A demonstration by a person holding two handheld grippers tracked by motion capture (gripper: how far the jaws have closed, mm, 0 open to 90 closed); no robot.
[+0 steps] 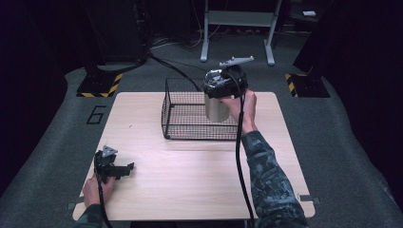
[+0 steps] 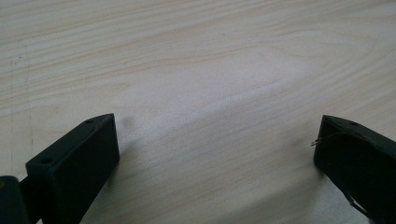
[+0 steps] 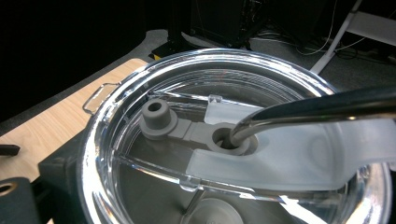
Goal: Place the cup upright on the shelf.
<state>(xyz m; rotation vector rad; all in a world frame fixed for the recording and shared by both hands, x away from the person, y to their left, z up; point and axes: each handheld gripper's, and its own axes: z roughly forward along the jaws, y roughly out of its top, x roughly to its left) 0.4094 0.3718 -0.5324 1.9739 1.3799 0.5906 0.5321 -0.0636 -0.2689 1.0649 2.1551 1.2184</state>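
A wire basket [image 1: 190,114] is sitting on the table [image 1: 199,180]. The right gripper [image 1: 223,85] is clamping a steel tumbler [image 1: 216,108] above it; the left gripper [image 1: 124,169] is resting, jaws wide and empty.

The left gripper [image 1: 124,169] lies low on the near left part of the table, with the person's left hand [image 1: 97,189] behind it. Its two black jaws point to the right, and in the left gripper view they stand wide apart with bare wood between them. The right gripper [image 1: 223,85] is held up high, farther away and to the right. The right hand [image 1: 243,107] holds it from below, and the sleeved right forearm [image 1: 268,175] reaches up from the bottom edge. This gripper points down and its jaws are closed on a silver cup [image 1: 216,108]. A black cable [image 1: 240,156] hangs from it along the arm.
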